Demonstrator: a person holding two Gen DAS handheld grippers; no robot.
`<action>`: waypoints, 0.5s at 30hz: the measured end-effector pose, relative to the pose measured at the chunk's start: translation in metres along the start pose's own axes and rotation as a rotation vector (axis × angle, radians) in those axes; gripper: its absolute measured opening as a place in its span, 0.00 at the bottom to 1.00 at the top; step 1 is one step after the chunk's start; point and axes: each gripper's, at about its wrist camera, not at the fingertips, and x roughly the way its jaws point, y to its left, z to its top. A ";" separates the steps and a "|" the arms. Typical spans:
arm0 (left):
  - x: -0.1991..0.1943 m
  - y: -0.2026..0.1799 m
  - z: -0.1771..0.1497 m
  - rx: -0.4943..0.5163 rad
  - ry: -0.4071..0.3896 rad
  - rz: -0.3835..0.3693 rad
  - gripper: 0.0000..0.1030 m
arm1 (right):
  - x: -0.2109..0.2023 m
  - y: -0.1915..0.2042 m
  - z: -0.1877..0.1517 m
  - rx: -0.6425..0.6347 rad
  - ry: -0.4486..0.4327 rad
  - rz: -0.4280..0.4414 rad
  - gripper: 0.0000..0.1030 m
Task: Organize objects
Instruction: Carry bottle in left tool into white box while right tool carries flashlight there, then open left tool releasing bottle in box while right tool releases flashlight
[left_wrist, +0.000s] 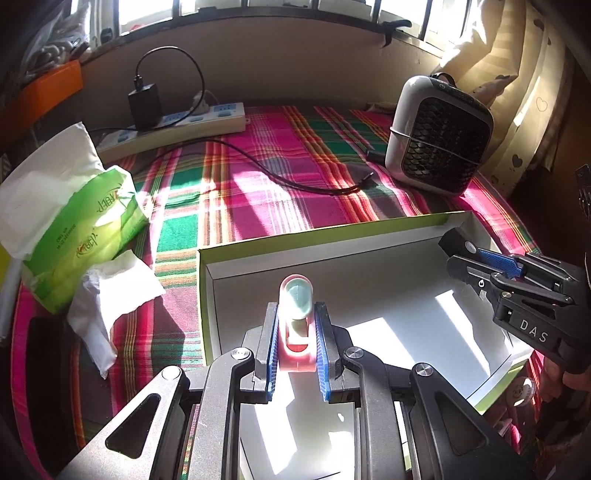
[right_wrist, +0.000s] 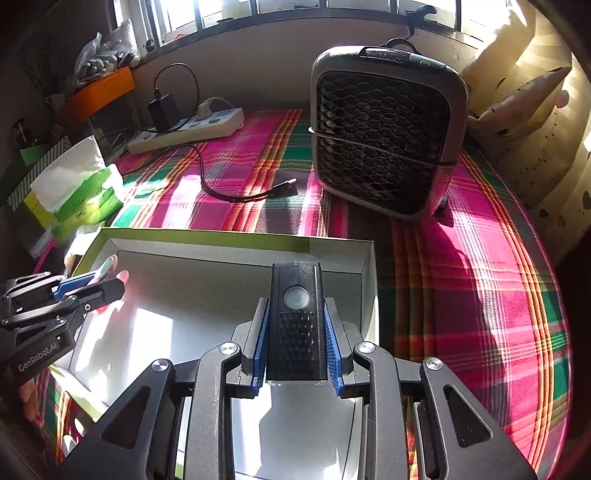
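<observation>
Here your left claw (left_wrist: 297, 345) is clamped on a small pink and white plastic gadget (left_wrist: 295, 325) with a pale mint oval cap at its far end; it stands up from between the blue ribbed pads, over the open tray (left_wrist: 258, 254). That tray is a shallow cardboard box, white inside with a lime-green rim, lying on the pink, green and white plaid cloth (left_wrist: 258, 184) that covers the worktop. Your right claw (right_wrist: 298, 350) grips a black rectangular device (right_wrist: 296, 321), boxy, with a round grey button near its far end and a diamond-textured panel below it, also held above the tray's white floor. Beyond the tray stand a grey fan heater (right_wrist: 380, 140) and a white power strip (left_wrist: 177, 127), with a green tissue pack (left_wrist: 74, 221) to the left.
</observation>
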 end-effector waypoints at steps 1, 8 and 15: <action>0.002 0.000 0.000 0.000 0.003 0.000 0.15 | 0.001 0.000 0.001 -0.003 0.001 -0.003 0.27; 0.006 0.001 0.001 -0.005 0.004 0.007 0.15 | 0.005 0.001 0.003 -0.017 0.002 -0.008 0.27; 0.007 0.001 0.003 -0.003 0.004 0.014 0.15 | 0.006 0.002 0.004 -0.038 0.001 -0.029 0.27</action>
